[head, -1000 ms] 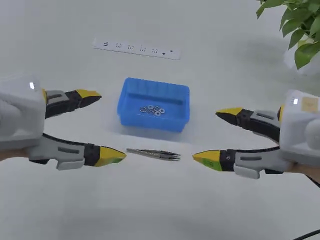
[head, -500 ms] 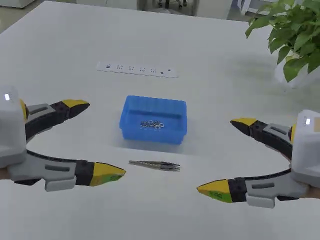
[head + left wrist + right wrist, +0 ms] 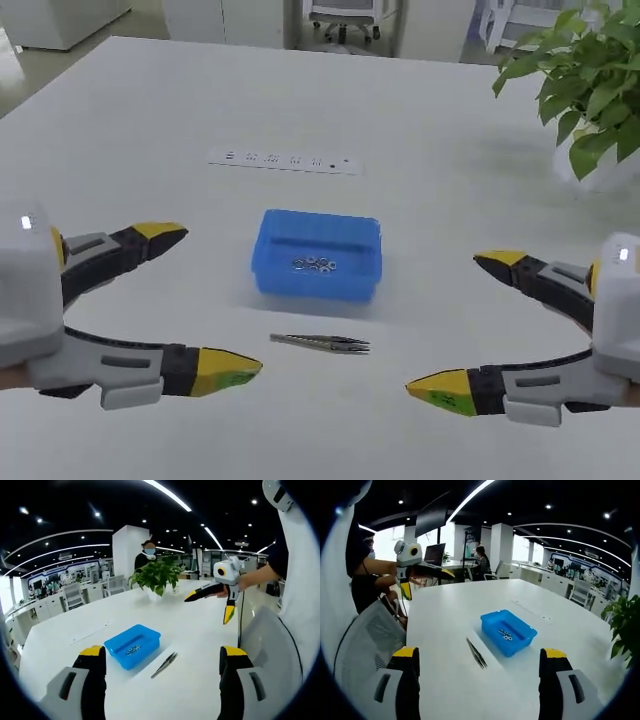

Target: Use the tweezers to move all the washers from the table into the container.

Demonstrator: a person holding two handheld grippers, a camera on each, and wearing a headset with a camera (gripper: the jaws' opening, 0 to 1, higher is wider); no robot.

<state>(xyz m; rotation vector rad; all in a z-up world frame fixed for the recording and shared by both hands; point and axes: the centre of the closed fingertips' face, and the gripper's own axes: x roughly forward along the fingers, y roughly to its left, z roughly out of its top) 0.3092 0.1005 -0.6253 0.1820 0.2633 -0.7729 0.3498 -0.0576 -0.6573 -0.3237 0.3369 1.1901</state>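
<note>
Idling wide open, empty, left gripper (image 3: 212, 300) and right gripper (image 3: 450, 322) seem finished: small silver washers (image 3: 315, 264) are lying in blue plastic container (image 3: 316, 287), seemingly none left to move

The worktop (image 3: 450, 180) presents a smooth, matt white surface. The container (image 3: 315, 288) is smooth blue plastic. The tweezers (image 3: 320, 342) and washers (image 3: 314, 265) are bright metal.

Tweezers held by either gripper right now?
No, the tweezers lie loose on the table between the open left gripper and right gripper.
</note>
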